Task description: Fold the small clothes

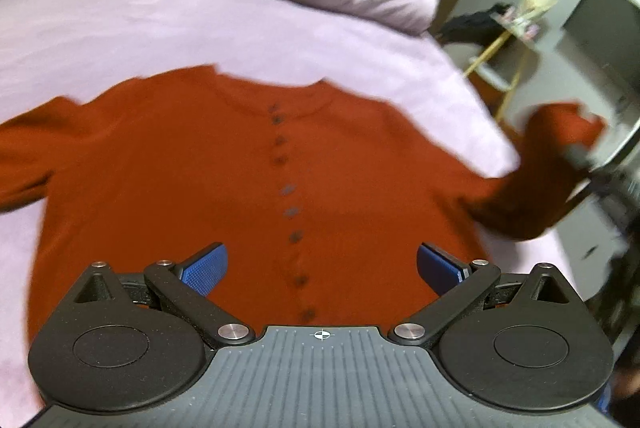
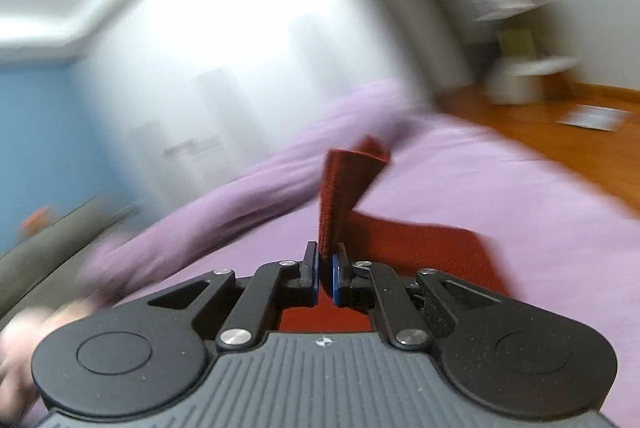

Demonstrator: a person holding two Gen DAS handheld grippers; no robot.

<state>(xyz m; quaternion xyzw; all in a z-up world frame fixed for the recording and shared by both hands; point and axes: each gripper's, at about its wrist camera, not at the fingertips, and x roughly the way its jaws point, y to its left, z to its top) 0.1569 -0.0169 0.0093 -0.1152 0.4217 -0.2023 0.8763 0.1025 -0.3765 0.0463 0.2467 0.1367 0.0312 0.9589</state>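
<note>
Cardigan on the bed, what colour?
Rust red cardigan, with dark buttons down the front. Shows best in the left wrist view.

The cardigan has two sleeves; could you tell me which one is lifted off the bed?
The sleeve at the image right of the left wrist view: the right gripper pinches its cuff and holds it up. The other sleeve lies flat on the sheet.

Red cardigan (image 1: 192, 180) flat on lilac bedsheet (image 1: 160, 28), left gripper (image 1: 322, 262) fingers (image 1: 206, 268) spread above hem
</note>
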